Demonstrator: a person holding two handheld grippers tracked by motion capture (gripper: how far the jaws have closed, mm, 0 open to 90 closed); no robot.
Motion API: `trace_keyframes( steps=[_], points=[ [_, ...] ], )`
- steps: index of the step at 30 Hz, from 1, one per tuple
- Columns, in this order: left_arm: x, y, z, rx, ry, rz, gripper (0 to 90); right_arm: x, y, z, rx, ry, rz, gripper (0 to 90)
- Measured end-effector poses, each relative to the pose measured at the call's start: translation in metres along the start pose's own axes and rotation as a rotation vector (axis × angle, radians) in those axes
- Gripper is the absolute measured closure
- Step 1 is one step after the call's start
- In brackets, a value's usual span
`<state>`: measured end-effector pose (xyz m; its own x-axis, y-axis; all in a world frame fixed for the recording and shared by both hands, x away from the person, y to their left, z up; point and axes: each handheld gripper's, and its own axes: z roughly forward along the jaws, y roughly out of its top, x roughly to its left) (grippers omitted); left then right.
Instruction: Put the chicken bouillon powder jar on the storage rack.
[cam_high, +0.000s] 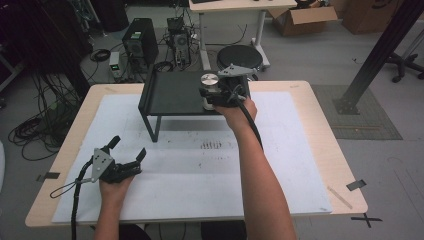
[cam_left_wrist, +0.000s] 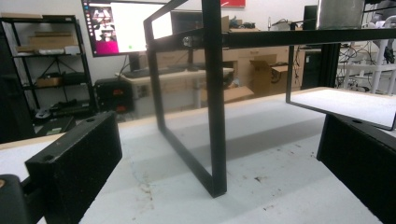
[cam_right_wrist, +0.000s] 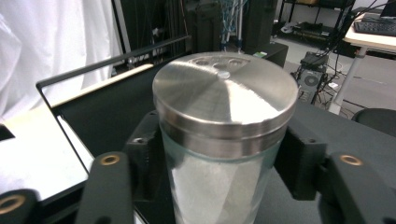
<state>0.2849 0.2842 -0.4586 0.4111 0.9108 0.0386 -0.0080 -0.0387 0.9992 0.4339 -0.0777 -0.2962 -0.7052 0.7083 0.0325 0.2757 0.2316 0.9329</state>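
Note:
A glass shaker (cam_right_wrist: 224, 140) with a brushed metal lid (cam_high: 209, 79) and white contents is clamped between the jaws of my right gripper (cam_high: 210, 95). It is held at the right part of the black raised shelf (cam_high: 170, 92); whether it touches the shelf top is unclear. My left gripper (cam_high: 127, 148) rests low on the white mat near the front left, open, with nothing between its fingers (cam_left_wrist: 74, 163). In the left gripper view the shelf's black leg frame (cam_left_wrist: 215, 116) stands straight ahead.
A white mat (cam_high: 200, 165) covers the wooden table (cam_high: 320, 130). Dark specks mark the mat in front of the shelf. Beyond the table stand computer cases (cam_high: 140, 42), cables, a round black stool (cam_high: 240, 56) and cardboard boxes.

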Motion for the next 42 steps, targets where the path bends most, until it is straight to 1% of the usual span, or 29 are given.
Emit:
trace_keyframes(
  steps=[3, 5, 6, 9, 14, 18, 21, 26, 29, 32, 37, 39, 42],
  points=[
    [0.0, 0.0, 0.0, 0.001, -0.002, -0.002, 0.4, 0.0, 0.001, -0.001, -0.02, -0.002, 0.017, 31.6],
    [0.0, 0.0, 0.0, 0.001, -0.002, -0.003, 0.5, 0.0, 0.001, -0.001, -0.02, -0.017, 0.019, 27.6],
    [0.0, 0.0, 0.0, 0.0, -0.001, -0.002, 0.5, 0.0, 0.001, -0.001, -0.018, -0.017, 0.025, 27.3],
    [0.0, 0.0, 0.0, -0.001, -0.001, -0.001, 0.5, 0.0, 0.0, -0.003, -0.014, -0.017, 0.023, 26.0],
    [0.0, 0.0, 0.0, -0.001, -0.002, 0.0, 0.4, 0.0, 0.0, -0.008, -0.025, -0.012, 0.026, 23.1],
    [0.0, 0.0, 0.0, -0.001, -0.002, -0.003, 0.4, 0.003, 0.0, -0.012, -0.016, -0.022, 0.009, 21.1],
    [0.0, 0.0, 0.0, -0.001, -0.003, -0.001, 0.4, 0.005, 0.0, -0.015, -0.003, -0.025, -0.014, 20.0],
    [0.0, 0.0, 0.0, 0.0, -0.002, 0.003, 0.4, 0.005, 0.0, -0.023, -0.004, -0.045, -0.008, 15.0],
    [0.0, 0.0, 0.0, 0.0, -0.003, 0.003, 0.5, 0.005, -0.001, -0.027, -0.003, -0.045, -0.009, 13.4],
    [0.0, 0.0, 0.0, 0.0, -0.002, 0.001, 0.5, 0.005, -0.002, -0.034, -0.019, -0.037, -0.017, 11.3],
    [0.0, 0.0, 0.0, -0.003, -0.001, -0.001, 0.5, 0.005, -0.006, -0.042, -0.03, -0.037, -0.015, 8.9],
    [0.0, 0.0, 0.0, -0.002, -0.001, 0.0, 0.5, 0.005, -0.009, -0.045, -0.045, -0.026, -0.013, 8.5],
    [0.0, 0.0, 0.0, 0.0, -0.001, 0.002, 0.5, 0.006, -0.012, -0.05, -0.056, -0.021, -0.016, 6.4]
  ],
)
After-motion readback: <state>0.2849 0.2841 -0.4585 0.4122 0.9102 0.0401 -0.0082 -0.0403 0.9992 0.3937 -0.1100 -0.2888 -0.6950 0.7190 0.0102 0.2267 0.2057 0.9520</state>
